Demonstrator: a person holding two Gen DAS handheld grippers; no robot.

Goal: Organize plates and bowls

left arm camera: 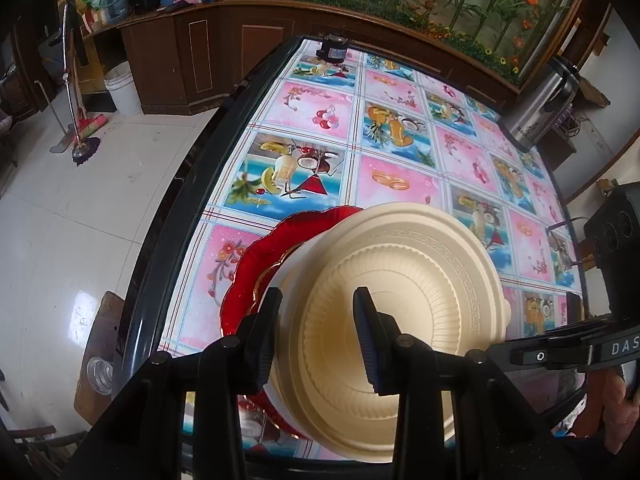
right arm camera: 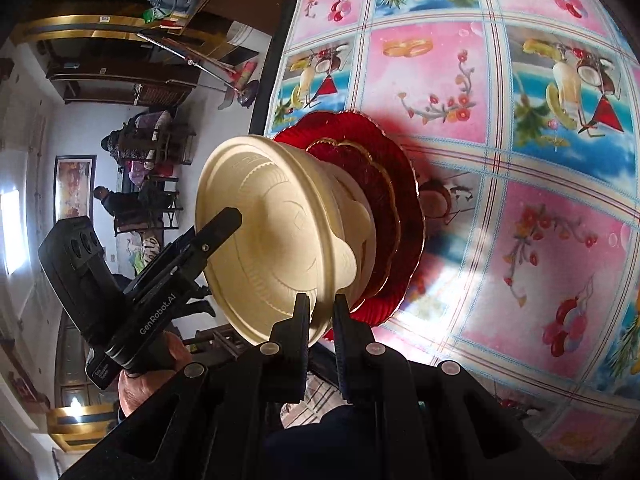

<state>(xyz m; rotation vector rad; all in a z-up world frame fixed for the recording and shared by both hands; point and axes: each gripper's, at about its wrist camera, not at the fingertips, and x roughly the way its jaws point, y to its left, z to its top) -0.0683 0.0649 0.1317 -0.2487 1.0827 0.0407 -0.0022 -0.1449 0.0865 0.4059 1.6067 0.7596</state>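
Beyond my left fingers a steel thermos (left arm camera: 540, 108) stands far across the table (left arm camera: 224, 120), and a small dark device (left arm camera: 332, 50) sits at its far edge; nothing lies between them and my fingers. My left gripper (left arm camera: 316, 336) straddles the wall of the cream bowl (left arm camera: 400, 300), one finger outside, one inside, pinching it. My right gripper (right arm camera: 322, 316) is nearly pressed together on the same bowl's rim. The bowl is ribbed inside and sits with other cream bowls on stacked red plates (left arm camera: 256, 260) with scalloped edges, just ahead of both fingers.
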